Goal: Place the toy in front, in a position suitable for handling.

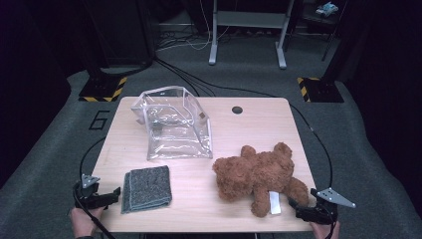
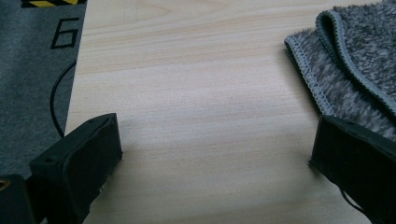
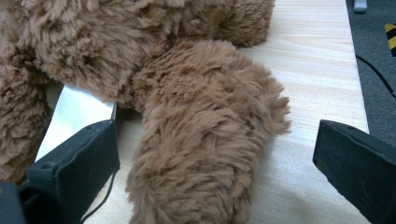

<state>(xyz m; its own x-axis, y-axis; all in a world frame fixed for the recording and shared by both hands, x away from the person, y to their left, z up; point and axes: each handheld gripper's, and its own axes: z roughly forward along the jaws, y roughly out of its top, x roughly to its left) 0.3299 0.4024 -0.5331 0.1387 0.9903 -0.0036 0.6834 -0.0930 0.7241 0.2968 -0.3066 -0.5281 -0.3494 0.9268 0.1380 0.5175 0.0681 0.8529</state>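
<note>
Closing now, right gripper (image 3: 215, 154), fingers apart around bear (image 1: 259, 174) leg, could pinch only fur and slip. Left gripper (image 2: 212, 149), fingers apart, sits at cloth's (image 1: 147, 188) 9 o'clock, may snag hem.

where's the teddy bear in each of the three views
high view: the teddy bear lies at the lower right of the table, just ahead of the right gripper.
left gripper view: it looks at the grey cloth and bare wood instead.
right gripper view: one furry leg lies between the open jaws.
shared landmark: the white tag, also at left in the right gripper view.
</note>
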